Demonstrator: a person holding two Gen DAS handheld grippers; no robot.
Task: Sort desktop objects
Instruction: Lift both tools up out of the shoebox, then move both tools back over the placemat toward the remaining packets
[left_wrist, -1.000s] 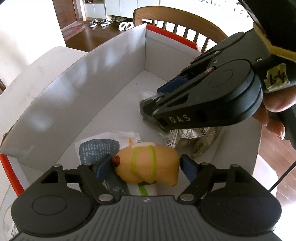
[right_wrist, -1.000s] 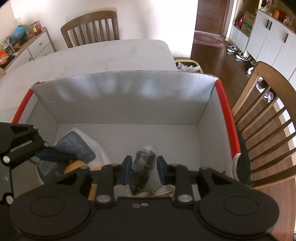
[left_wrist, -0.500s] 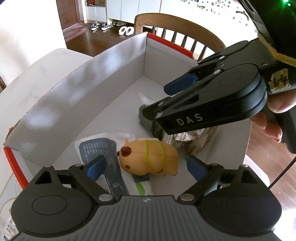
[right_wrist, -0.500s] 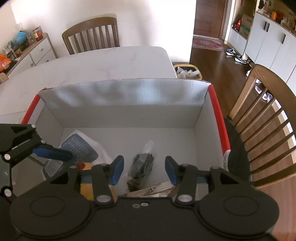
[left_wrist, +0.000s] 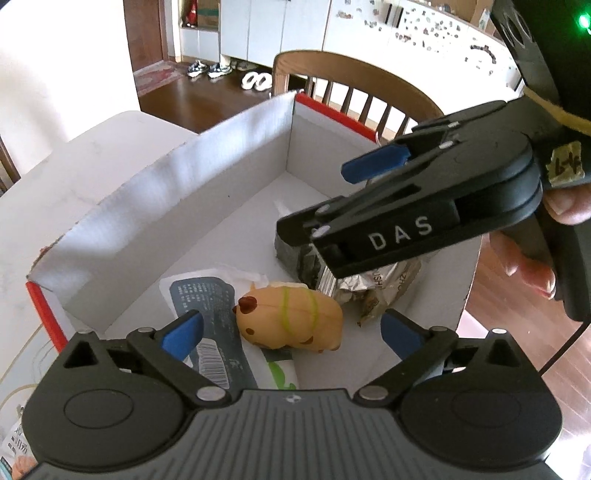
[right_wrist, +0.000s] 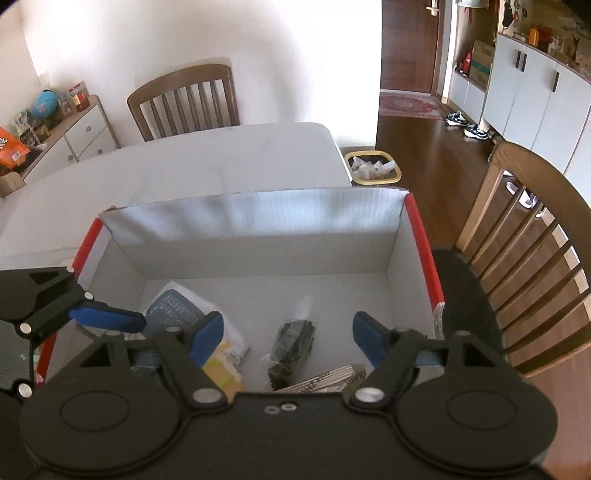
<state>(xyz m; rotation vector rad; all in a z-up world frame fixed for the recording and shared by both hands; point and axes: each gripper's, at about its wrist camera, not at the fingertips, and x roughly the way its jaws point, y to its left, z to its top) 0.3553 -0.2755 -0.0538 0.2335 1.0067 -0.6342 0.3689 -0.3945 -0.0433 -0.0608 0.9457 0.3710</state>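
Note:
A white cardboard box with red edges (left_wrist: 177, 206) stands on the table; it also shows in the right wrist view (right_wrist: 258, 236). Inside lie a tan animal toy (left_wrist: 291, 317), a grey printed packet (left_wrist: 207, 299), a dark clear-wrapped packet (right_wrist: 295, 338) and a silver foil packet (left_wrist: 373, 284). My left gripper (left_wrist: 291, 332) is open and empty just above the toy. My right gripper (right_wrist: 288, 332) is open and empty above the dark packet; it also shows in the left wrist view (left_wrist: 332, 206).
A wooden chair (right_wrist: 535, 236) stands close to the box's right side, another chair (right_wrist: 184, 99) at the table's far end. A yellow waste bin (right_wrist: 373, 170) is on the floor. A snack packet (left_wrist: 14, 446) lies on the table outside the box.
Both grippers opened. The left let go of the toy and the right let go of the dark packet; both things now lie in the box. Both grippers rose and drew back.

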